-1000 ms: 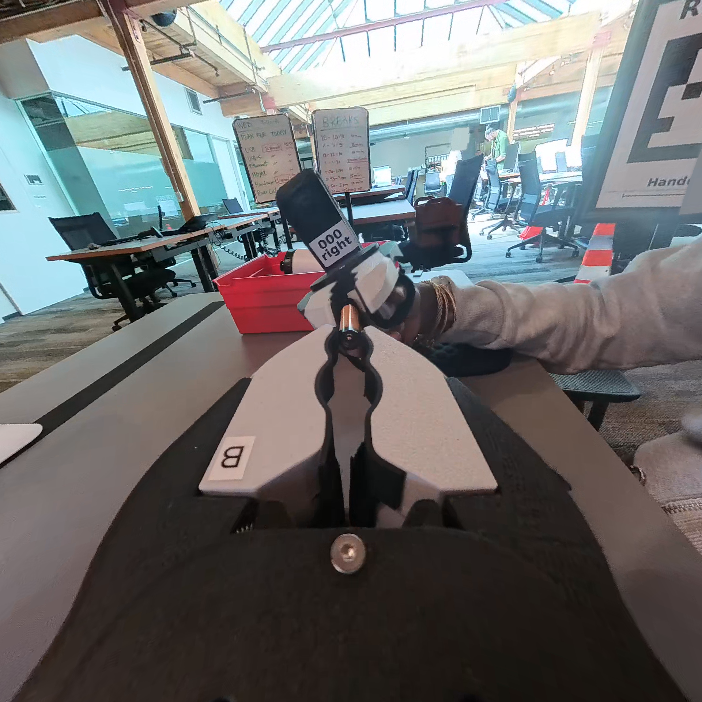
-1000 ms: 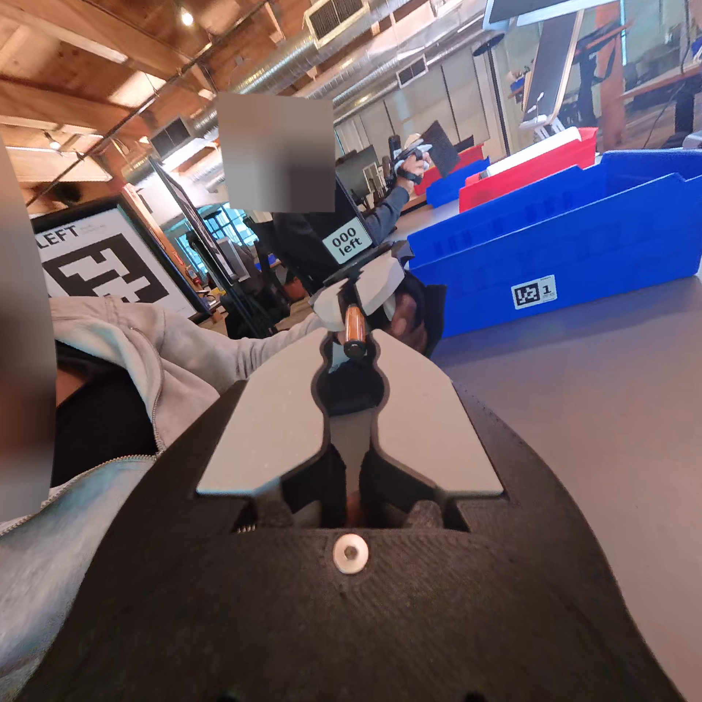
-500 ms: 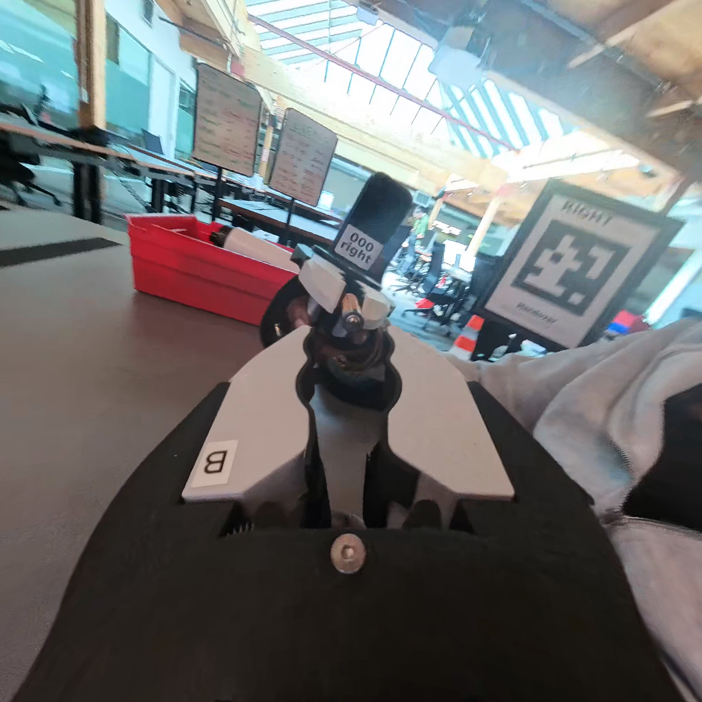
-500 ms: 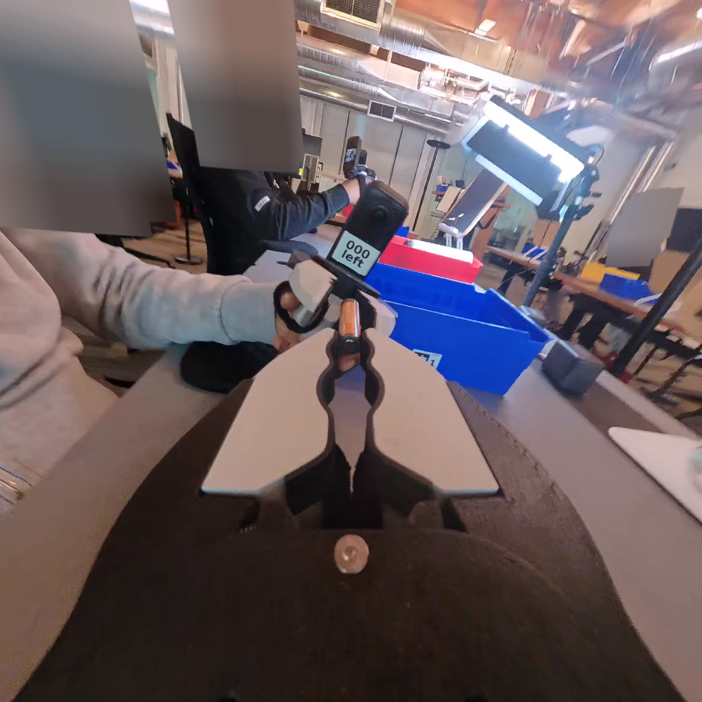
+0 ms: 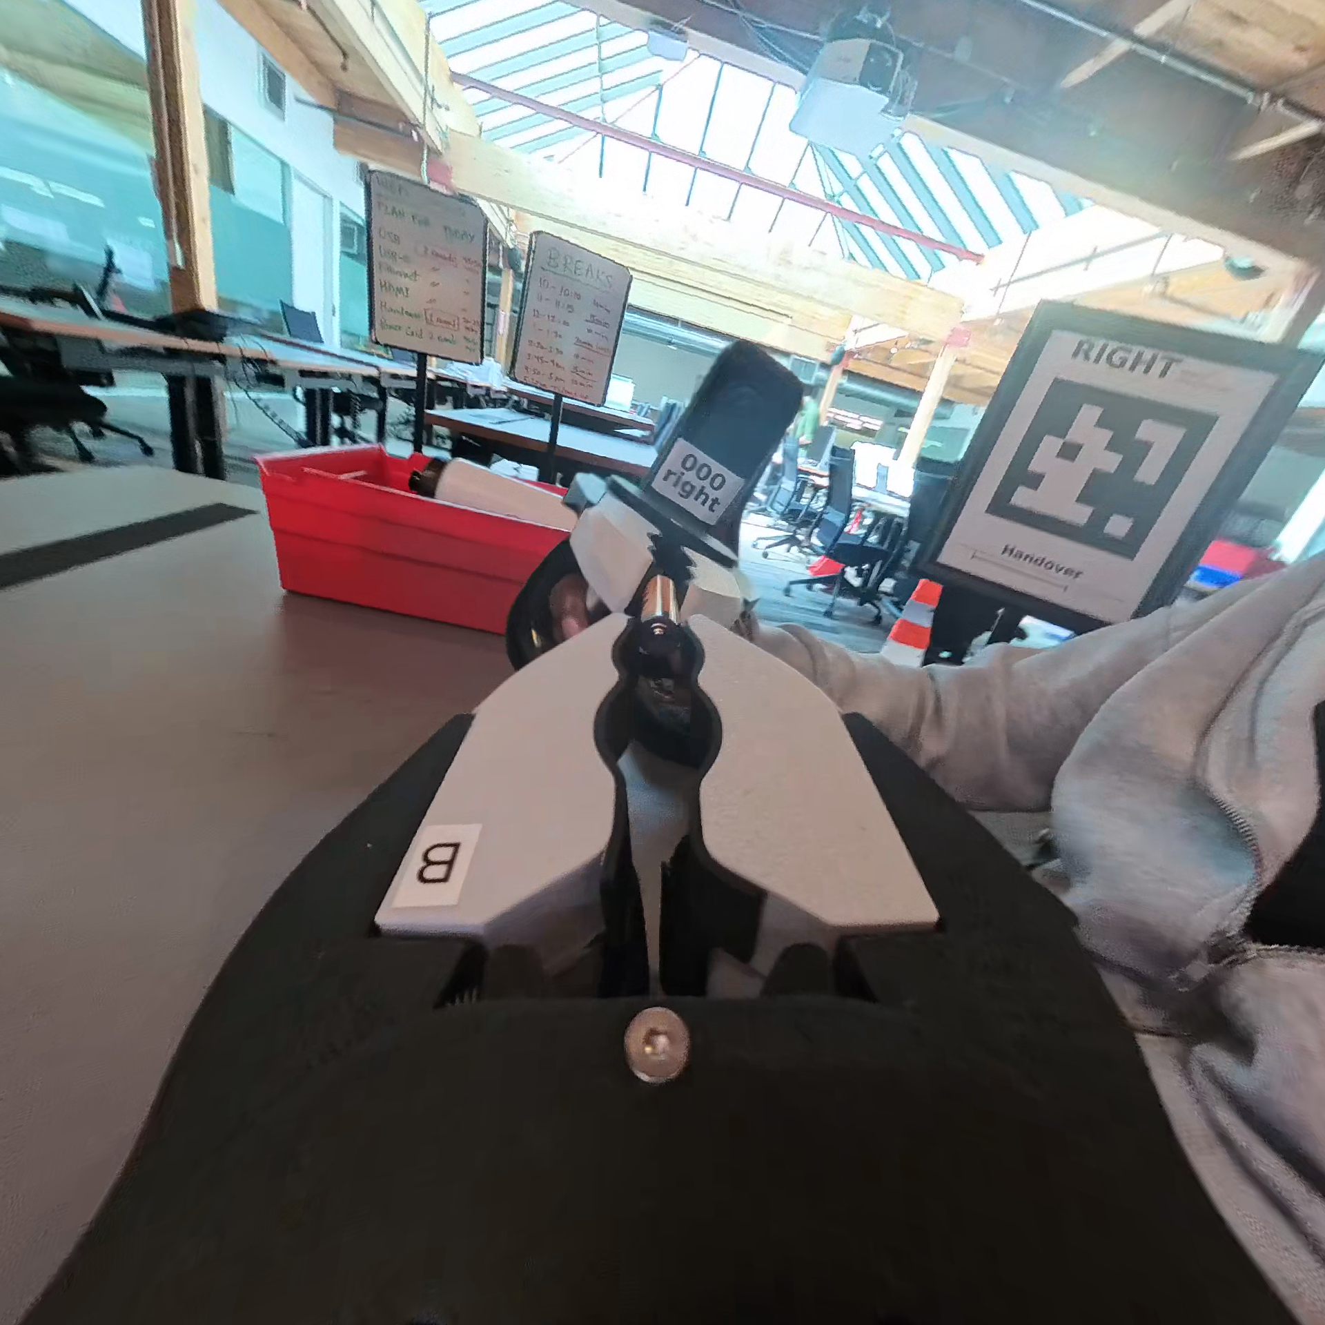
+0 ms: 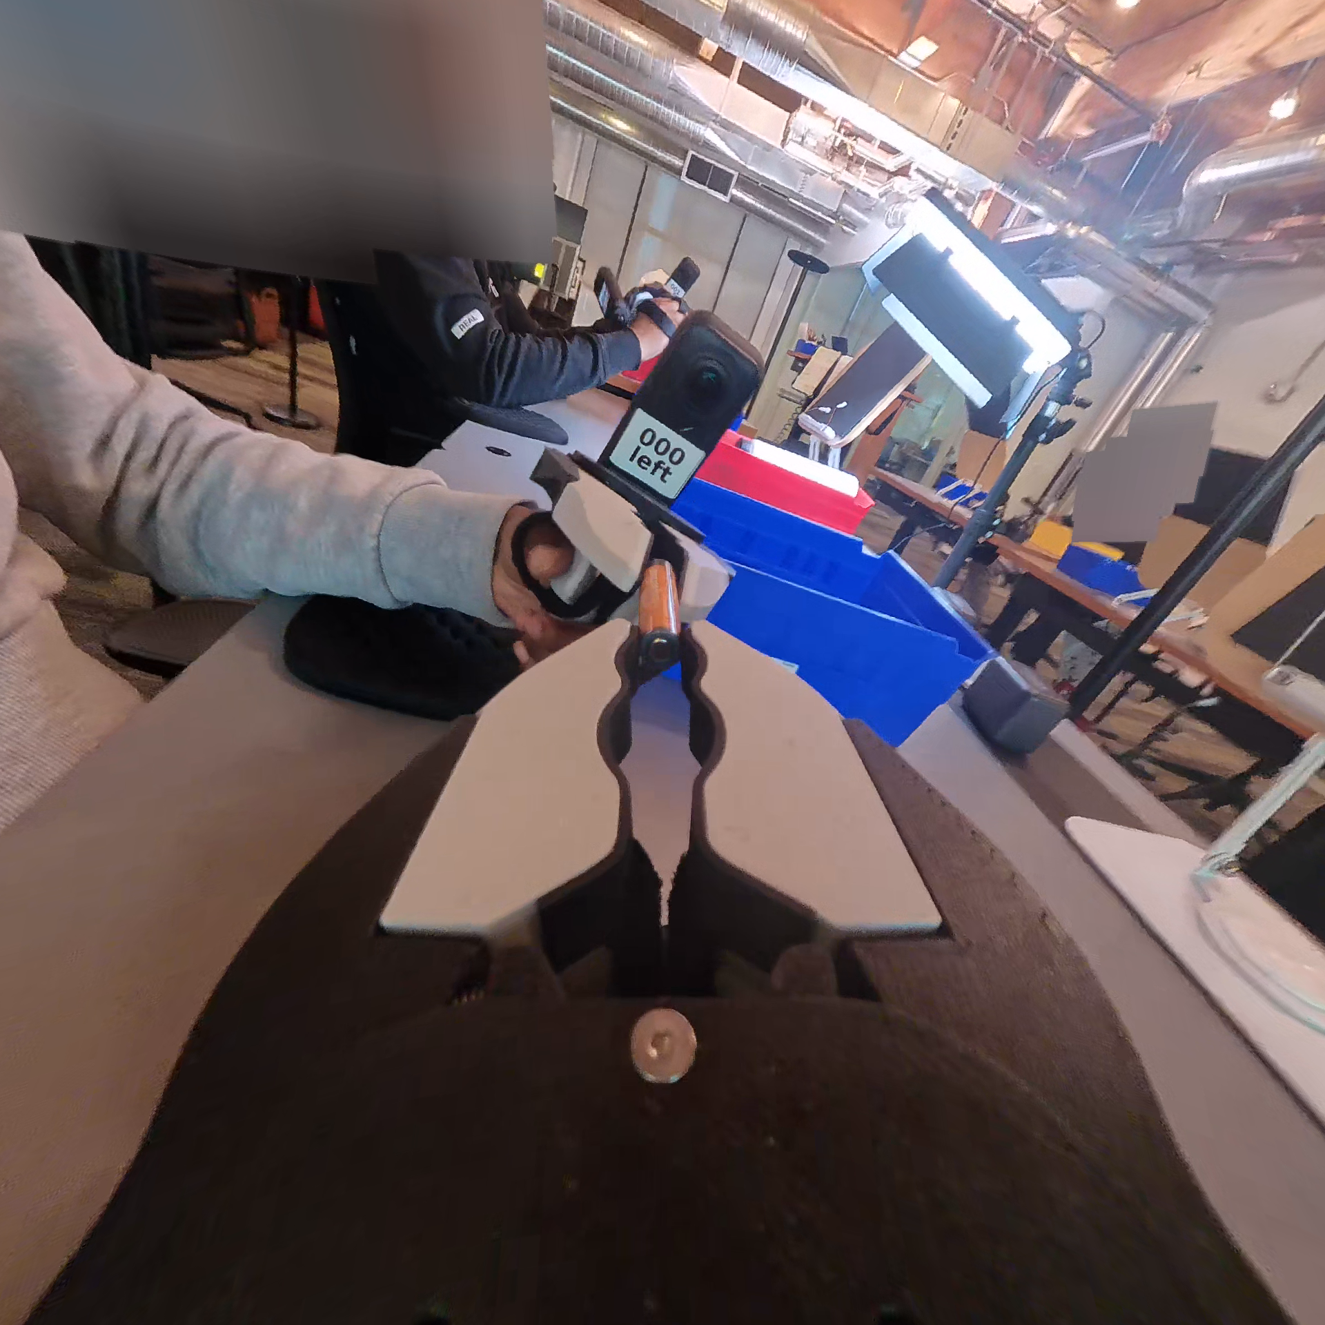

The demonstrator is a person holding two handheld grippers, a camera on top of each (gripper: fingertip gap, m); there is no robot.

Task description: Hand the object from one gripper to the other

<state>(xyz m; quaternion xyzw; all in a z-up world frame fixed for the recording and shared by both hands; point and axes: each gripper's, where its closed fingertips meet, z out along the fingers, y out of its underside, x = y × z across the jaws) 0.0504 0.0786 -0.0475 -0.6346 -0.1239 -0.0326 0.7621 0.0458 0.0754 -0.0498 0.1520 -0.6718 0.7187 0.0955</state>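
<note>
Slim rod-like object (image 6: 658, 608), orange-brown barrel with metal end, seen bridged between both grippers above grey table (image 5: 179, 717).

Left gripper (image 5: 656, 638): jaws narrowed onto dark end of object; grip appears closed.

Right gripper (image 6: 656, 638): jaws narrowed onto other end; object clamped at fingertips.

In left wrist view, red bin (image 5: 373, 530) seen at 10 o'clock of the grippers. In right wrist view, blue bin (image 6: 824, 631) seen at 2 o'clock, behind left gripper.

Writing on: finger sticker (image 5: 439, 864), cam labels (image 5: 692, 482), whiteboards (image 5: 426, 267), sign (image 5: 1097, 466).
</note>
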